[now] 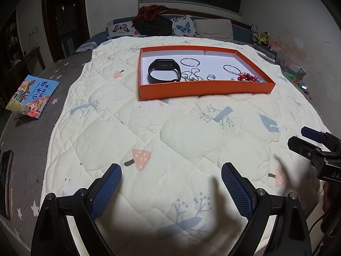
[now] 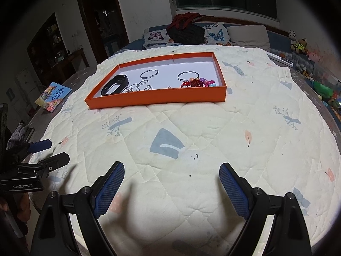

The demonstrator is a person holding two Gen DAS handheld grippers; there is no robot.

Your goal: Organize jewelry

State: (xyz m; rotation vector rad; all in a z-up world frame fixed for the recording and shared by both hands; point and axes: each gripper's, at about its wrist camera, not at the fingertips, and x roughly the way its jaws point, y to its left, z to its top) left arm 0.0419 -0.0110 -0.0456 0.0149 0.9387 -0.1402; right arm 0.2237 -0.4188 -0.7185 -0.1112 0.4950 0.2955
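An orange tray [image 1: 204, 89] with a white floor lies on the quilted bed cover, also in the right wrist view [image 2: 157, 98]. In it lie a black smart band [image 1: 164, 72] [image 2: 115, 85], two silver bangles [image 1: 190, 61] [image 1: 231, 68], a silver chain necklace [image 1: 191, 75], a ring [image 1: 211, 77] and a red beaded bracelet [image 1: 248, 77] [image 2: 197, 83]. My left gripper [image 1: 171, 176] is open and empty, low over the quilt, well short of the tray. My right gripper [image 2: 171, 173] is open and empty beside it; it also shows in the left wrist view [image 1: 302, 137].
A picture book [image 1: 32, 96] lies on the grey sheet at the left. Pillows and a dark bag [image 1: 153, 25] stand at the bed's head. Toys [image 2: 302, 44] line the right wall. A dark phone [image 1: 5, 179] lies at the left edge.
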